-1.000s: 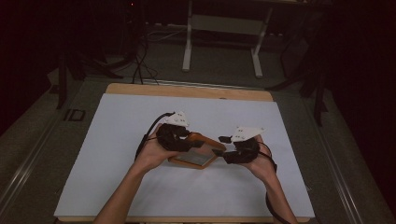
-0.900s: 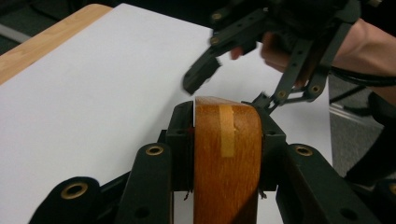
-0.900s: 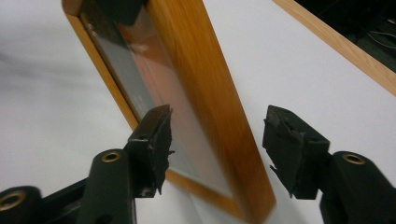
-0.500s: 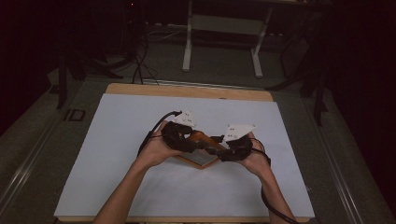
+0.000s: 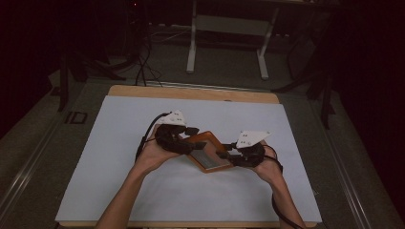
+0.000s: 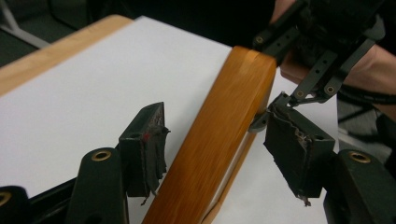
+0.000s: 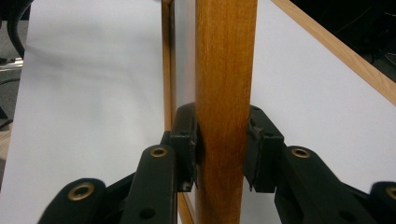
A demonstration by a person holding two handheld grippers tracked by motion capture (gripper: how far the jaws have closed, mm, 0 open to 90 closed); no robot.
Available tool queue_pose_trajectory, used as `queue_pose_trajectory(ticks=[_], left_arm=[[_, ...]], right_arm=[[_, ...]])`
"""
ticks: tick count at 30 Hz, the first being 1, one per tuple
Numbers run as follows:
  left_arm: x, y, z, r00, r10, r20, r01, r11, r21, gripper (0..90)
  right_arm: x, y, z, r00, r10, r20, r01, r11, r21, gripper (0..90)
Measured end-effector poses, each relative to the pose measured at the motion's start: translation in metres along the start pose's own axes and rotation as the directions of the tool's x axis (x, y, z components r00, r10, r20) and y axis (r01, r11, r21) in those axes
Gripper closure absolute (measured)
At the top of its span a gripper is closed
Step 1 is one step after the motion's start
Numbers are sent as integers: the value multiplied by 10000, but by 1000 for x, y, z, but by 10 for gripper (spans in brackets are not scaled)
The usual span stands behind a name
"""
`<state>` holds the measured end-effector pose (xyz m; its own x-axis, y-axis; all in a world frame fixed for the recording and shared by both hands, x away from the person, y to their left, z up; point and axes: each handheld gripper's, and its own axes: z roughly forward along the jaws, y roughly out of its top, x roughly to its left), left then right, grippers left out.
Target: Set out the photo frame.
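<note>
An orange-brown wooden frame (image 5: 207, 150) with a grey panel is held on edge over the white sheet, between my two hands. My left gripper (image 5: 188, 138) sits at its left end. In the left gripper view the jaws (image 6: 222, 126) have just been opening; the frame's rail (image 6: 210, 158) runs between the pads with a gap on each side. My right gripper (image 5: 227, 153) is at the frame's right end. Its jaws (image 7: 224, 140) have just been closing, and both pads press on the wooden rail (image 7: 224, 70). The right gripper (image 6: 273, 74) also shows gripping the far end in the left gripper view.
A white sheet (image 5: 119, 143) covers the table, with a wooden strip (image 5: 191, 93) along the far edge. Behind the table stands a white metal stand (image 5: 229, 43), and dark cables (image 5: 143, 62) lie on the floor. White sheet lies open all around the hands.
The left jaws have let go of the frame and spread apart. The right jaws have closed onto its other end. The frame has tipped from lying flat to standing on edge.
</note>
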<state>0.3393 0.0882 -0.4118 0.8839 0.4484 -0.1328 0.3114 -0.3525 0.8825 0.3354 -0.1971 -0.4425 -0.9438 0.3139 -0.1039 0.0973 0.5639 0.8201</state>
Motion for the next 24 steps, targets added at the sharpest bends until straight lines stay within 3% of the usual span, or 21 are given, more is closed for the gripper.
queue_pose_trajectory(ticks=[4,9,14,19,24], left_arm=[[5,-13,-8,9987,-411,-297,392,9974,-599,385],[14,-30,-12,9950,-974,-227,944,9897,-1072,370],[15,-41,-8,9936,-1131,-66,1119,9886,-1004,366],[15,-54,7,9922,-1249,24,1248,9905,-573,371],[7,-63,23,9961,-875,148,880,9952,-434,420]], right_arm=[[0,-4,-3,10000,26,28,-26,10000,30,683],[-1,-8,-6,9999,115,35,-115,9999,34,683],[-1,-11,-8,9998,200,59,-200,9998,47,682],[-1,-14,-10,9997,234,56,-234,9997,56,682],[-2,-15,-10,9994,346,78,-346,9994,1,681]])
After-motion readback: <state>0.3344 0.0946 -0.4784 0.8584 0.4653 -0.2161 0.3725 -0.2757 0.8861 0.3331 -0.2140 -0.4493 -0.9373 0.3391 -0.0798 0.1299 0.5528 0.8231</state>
